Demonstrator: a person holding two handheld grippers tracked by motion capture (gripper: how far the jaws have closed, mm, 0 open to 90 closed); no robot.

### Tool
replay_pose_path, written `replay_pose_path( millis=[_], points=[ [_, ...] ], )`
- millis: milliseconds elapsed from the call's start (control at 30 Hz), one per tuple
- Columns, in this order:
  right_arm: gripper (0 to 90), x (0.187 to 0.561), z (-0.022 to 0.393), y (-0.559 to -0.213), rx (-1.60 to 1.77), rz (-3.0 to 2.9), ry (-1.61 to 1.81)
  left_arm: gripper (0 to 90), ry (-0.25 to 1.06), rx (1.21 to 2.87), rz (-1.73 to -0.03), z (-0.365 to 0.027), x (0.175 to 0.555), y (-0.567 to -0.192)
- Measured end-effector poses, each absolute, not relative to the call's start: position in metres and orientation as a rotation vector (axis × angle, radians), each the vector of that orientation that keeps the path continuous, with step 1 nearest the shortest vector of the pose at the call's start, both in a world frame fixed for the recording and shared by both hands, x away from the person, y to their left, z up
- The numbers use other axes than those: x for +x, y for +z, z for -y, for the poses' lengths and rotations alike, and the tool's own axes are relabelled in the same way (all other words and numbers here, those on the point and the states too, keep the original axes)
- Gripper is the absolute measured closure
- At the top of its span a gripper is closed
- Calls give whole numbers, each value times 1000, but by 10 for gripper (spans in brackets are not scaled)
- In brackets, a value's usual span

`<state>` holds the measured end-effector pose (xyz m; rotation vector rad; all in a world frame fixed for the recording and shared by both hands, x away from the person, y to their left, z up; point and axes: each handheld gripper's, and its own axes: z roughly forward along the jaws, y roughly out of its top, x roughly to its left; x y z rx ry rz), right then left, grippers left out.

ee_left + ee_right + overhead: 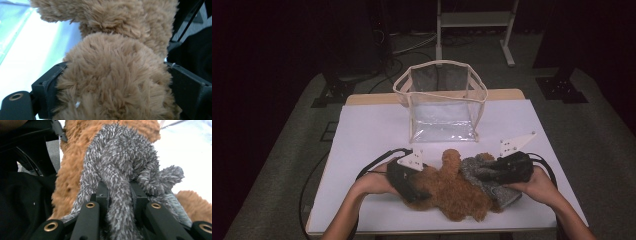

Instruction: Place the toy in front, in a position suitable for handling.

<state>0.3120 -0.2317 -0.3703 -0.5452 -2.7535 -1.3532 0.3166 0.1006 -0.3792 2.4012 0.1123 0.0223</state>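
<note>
A brown plush toy (457, 192) lies on the white table (372, 130) near its front edge, and a grey plush toy (472, 167) rests against its right side. My left gripper (417, 192) reaches in from the left. In the left gripper view its jaws stand wide, and a rounded part of the brown plush (112, 75) fills the gap between them; the left gripper (117, 82) is open. My right gripper (479, 175) comes from the right. It (119, 195) is shut on a strip of the grey plush (120, 170), with the brown plush (72, 170) behind.
A clear plastic bag with beige trim (404, 82) stands open-topped at the back middle of the table. Bare white surface lies between the bag and the toys. A metal frame (472, 20) and cables sit on the floor beyond.
</note>
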Motion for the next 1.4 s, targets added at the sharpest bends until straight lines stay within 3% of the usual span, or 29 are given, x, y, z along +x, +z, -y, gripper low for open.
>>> replay_pose_path(
  millis=[100, 133, 200, 433, 533, 800, 933, 1067, 1100, 1200, 1300, 1400],
  points=[
    [731, 311, 234, -372, -541, 2744, -1356, 164, 67, 2439, -86, -95, 315, -378],
    [731, 311, 235, -373, -547, 2736, -1360, 327, 123, 2463, -81, -92, 313, -376],
    [731, 313, 235, -373, -556, 2733, -1369, 393, 180, 2463, -94, -91, 310, -374],
    [731, 333, 229, -366, -595, 2753, -1379, 493, 266, 2431, -214, -94, 320, -371],
    [731, 348, 221, -360, -583, 2767, -1355, 509, 372, 2417, -249, -94, 329, -368],
    [730, 383, 207, -348, -596, 2785, -1339, 501, 558, 2394, -267, -90, 347, -361],
    [730, 395, 209, -347, -642, 2778, -1368, 462, 502, 2376, -237, -95, 340, -361],
    [731, 393, 205, -357, -622, 2785, -1316, 346, 447, 2390, -226, -100, 331, -364],
    [732, 389, 203, -360, -601, 2776, -1315, 346, 427, 2404, -224, -102, 327, -367],
    [739, 358, 200, -365, -506, 2811, -1334, 207, 345, 2366, -240, -114, 320, -364],
    [743, 341, 204, -368, -476, 2844, -1353, 137, 346, 2355, -251, -126, 316, -359],
    [744, 331, 212, -372, -486, 2842, -1363, 130, 321, 2360, -302, -137, 316, -362]
  ],
)
